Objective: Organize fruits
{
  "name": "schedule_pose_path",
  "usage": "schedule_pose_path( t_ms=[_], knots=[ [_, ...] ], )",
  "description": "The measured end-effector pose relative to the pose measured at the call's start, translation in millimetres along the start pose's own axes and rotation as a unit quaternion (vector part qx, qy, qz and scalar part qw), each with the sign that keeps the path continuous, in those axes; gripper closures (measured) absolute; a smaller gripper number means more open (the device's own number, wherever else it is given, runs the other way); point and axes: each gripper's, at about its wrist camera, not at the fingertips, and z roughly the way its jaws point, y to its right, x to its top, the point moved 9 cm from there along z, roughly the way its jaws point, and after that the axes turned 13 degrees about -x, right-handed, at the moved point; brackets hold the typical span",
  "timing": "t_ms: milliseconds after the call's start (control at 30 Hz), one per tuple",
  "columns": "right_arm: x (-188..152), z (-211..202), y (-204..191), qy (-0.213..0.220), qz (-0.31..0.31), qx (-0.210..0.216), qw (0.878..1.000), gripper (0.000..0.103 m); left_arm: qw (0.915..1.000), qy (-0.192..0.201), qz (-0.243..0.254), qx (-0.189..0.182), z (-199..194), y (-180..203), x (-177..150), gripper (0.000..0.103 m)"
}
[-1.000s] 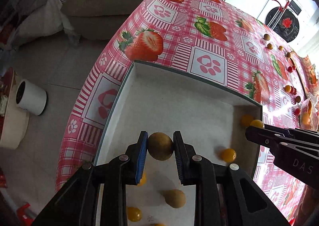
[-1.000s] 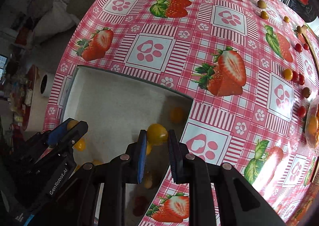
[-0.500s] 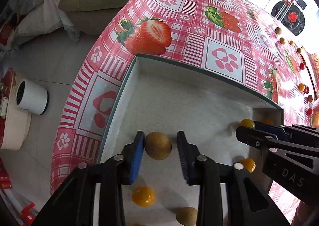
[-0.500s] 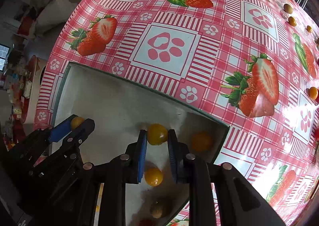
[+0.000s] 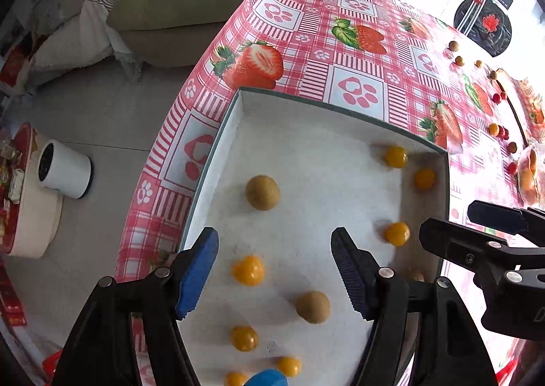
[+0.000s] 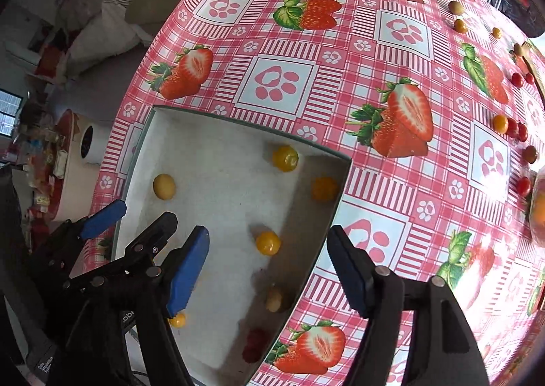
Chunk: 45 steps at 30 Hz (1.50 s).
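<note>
Several small round fruits, yellow-orange and dull brown, lying loose on floor of shallow white rectangular box (image 5: pixel 218 147) with dark rim. Brown round fruit (image 5: pixel 262 192) near left wall; yellow-orange round fruit (image 6: pixel 285 158) by far wall. Left gripper (image 5: pixel 274 270) above box, jaws spread wide, nothing between them. Right gripper (image 6: pixel 267 265) likewise wide apart and empty, over right edge of box. Box set near edge of pink strawberry-print tablecloth (image 6: pixel 340 55), probably as collecting bin within easy reach. More small fruits, red and orange (image 6: pixel 511 127), scattered far right on cloth, well apart from box; judged yet to be gathered.
</note>
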Motion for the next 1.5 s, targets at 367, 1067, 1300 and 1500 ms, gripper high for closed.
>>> schedule_pose_path(
  t_ms=[367, 1067, 1300, 1500],
  knots=[
    [-66.2, -28.2, 24.6, 0.003, -0.005, -0.062, 0.998, 0.013, 0.9995, 0.005, 0.030, 0.009, -34.1, 24.4, -57.2, 0.000],
    [-133.6, -96.3, 17.7, 0.040, -0.014, -0.105, 0.994, 0.000, 0.9971, -0.041, 0.062, 0.018, -76.1, 28.8, -134.4, 0.000],
    [-150.8, -115.8, 2.6, 0.052, -0.035, -0.108, 0.992, 0.000, 0.9959, -0.047, 0.073, 0.026, -94.2, 22.6, -146.7, 0.000],
    [-154.7, -128.2, -0.2, 0.063, -0.039, -0.115, 0.991, 0.000, 0.9951, -0.047, 0.083, 0.025, -103.2, 22.4, -149.2, 0.000]
  ],
)
